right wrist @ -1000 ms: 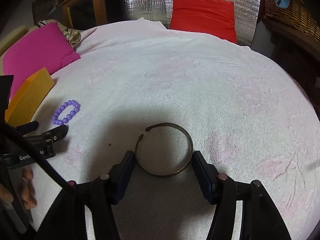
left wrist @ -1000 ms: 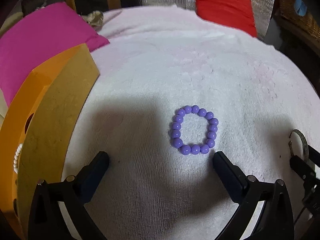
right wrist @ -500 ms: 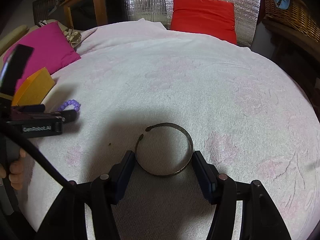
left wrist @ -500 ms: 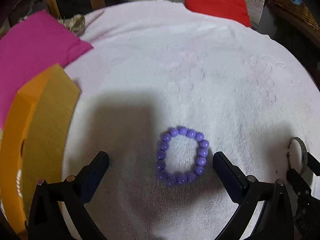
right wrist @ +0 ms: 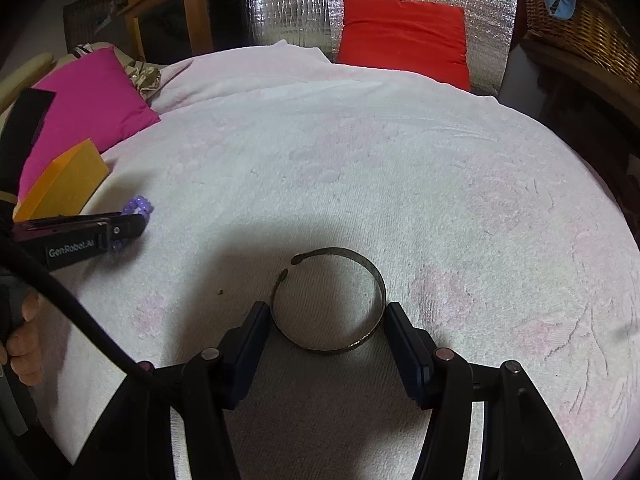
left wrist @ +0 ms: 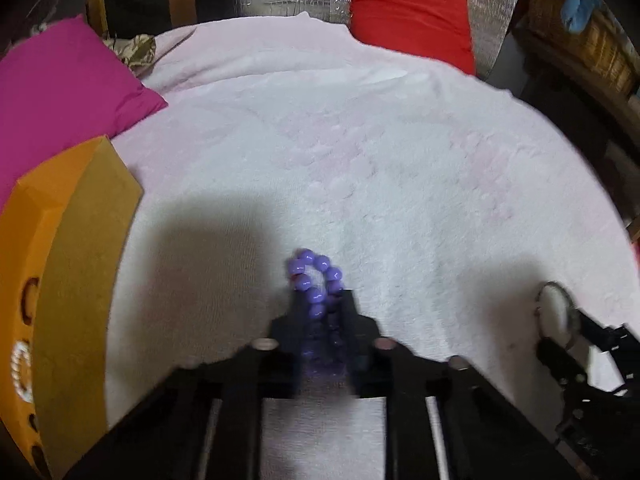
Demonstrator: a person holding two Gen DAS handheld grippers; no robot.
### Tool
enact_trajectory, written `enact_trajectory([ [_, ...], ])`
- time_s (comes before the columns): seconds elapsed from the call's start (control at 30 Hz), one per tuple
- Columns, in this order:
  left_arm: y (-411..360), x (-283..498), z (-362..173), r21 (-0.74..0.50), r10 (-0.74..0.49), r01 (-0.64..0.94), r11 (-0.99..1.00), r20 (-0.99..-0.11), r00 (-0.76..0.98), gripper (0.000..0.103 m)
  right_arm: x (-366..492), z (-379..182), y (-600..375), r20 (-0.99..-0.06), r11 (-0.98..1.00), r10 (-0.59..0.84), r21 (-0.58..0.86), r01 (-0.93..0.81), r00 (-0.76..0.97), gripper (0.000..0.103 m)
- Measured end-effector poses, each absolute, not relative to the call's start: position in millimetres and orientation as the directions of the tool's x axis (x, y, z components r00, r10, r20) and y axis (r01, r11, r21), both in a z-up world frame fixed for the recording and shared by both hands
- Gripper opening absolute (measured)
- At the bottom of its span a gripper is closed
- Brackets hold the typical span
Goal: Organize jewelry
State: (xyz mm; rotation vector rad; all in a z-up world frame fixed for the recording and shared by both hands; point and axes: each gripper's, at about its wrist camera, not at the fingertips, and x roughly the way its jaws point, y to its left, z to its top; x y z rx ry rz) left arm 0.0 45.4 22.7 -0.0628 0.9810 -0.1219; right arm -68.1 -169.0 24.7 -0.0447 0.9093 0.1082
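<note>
Purple beads fill the middle of the left wrist view: the beaded bracelet (left wrist: 316, 280) is squeezed flat between the pads of the left gripper (left wrist: 322, 304), whose jaws have just been closing and now clench it, the loop's far end sticking out past the fingertips over the white towel (left wrist: 360, 152). At the left edge stands the orange jewelry box (left wrist: 52, 280), with a string of white beads (left wrist: 20, 364) showing in one of its round holes. Far right, the metal bangle (left wrist: 554, 308) lies by the other tool.

From the right wrist view, the open-ended bangle sits flat on the towel between the pads of the right gripper (right wrist: 328, 320), both of which rest against its rim or just beside it; whether they press I cannot tell, and it has not left the cloth. The left gripper, at the left, pinches the purple beads close to the box corner, a person's fingers (right wrist: 22, 344) below it.

Judging by this, pickup is the step in hand. Next, the beads call for a lift and a short carry left to the box.
</note>
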Motion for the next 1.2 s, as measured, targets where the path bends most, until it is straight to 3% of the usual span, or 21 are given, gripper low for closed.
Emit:
enact_trajectory([
  [0.33,52,-10,46,-0.212,-0.242,0.123,0.970,-0.757,0.607,0.009,-64,36,-182,-0.775,0.997,0.071,0.044,-0.059,0.628,0.062],
  [0.83,48,-25,56,-0.202,-0.256,0.158,0.967,-0.738,0.624,0.010,-61,43,-188,-0.760,0.997,0.074,0.069,-0.034,0.645,0.062],
  [1.2,49,-56,74,-0.069,-0.119,0.099,0.993,-0.713,0.691,0.010,-60,59,-177,-0.729,0.993,0.117,0.107,-0.056,0.675,0.062],
])
